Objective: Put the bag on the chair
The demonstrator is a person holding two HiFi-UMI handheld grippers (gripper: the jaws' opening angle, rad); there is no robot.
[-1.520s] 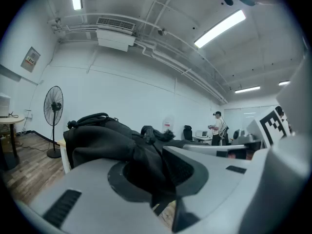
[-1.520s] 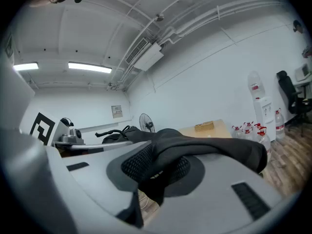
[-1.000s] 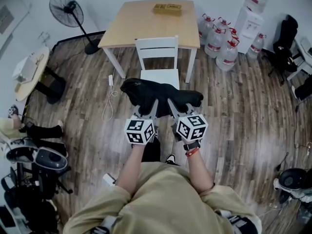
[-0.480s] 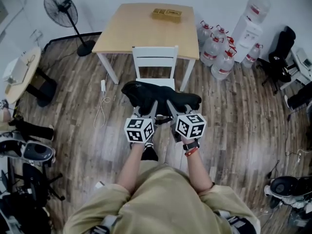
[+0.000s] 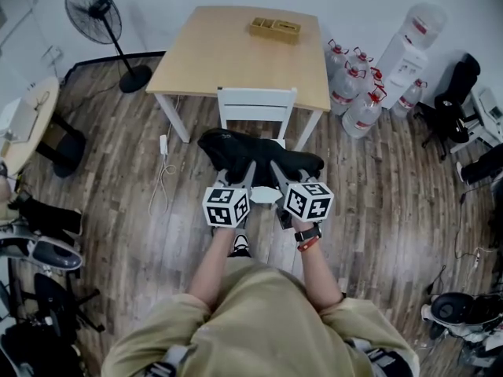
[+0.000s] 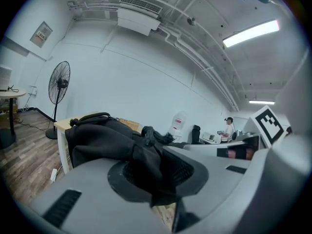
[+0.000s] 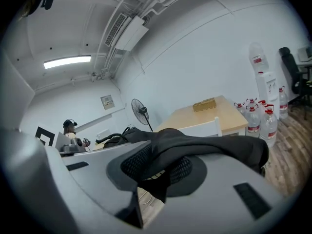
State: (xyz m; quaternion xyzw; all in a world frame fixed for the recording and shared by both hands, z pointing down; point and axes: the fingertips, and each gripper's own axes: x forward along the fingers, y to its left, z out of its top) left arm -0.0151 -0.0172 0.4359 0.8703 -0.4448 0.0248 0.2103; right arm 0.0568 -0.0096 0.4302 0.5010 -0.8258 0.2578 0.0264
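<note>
Carry in progress: on the left, the left gripper [image 5: 238, 171] is clamped on a fold of the black bag [image 5: 259, 151], with fabric bunched between its pads. In the middle, the bag is held slung between both grippers, over the front of the white chair [image 5: 257, 100]. Whether it already touches the seat cannot be settled from above, though it probably hangs clear. On the right, the right gripper [image 5: 277, 171] is likewise closed on the bag's cloth.

For a good placement, both grips should be kept firm and level. The bag should be advanced until its bulk is centred over the seat, short of the backrest, then lowered until the seat takes the weight. Only then should the jaws be let go.

Against a second ago, the chair and the bench [image 5: 236, 45] behind it are seen nearer. The seat, exposed then, is now mostly covered by the bag, and both grips are unchanged.
</note>
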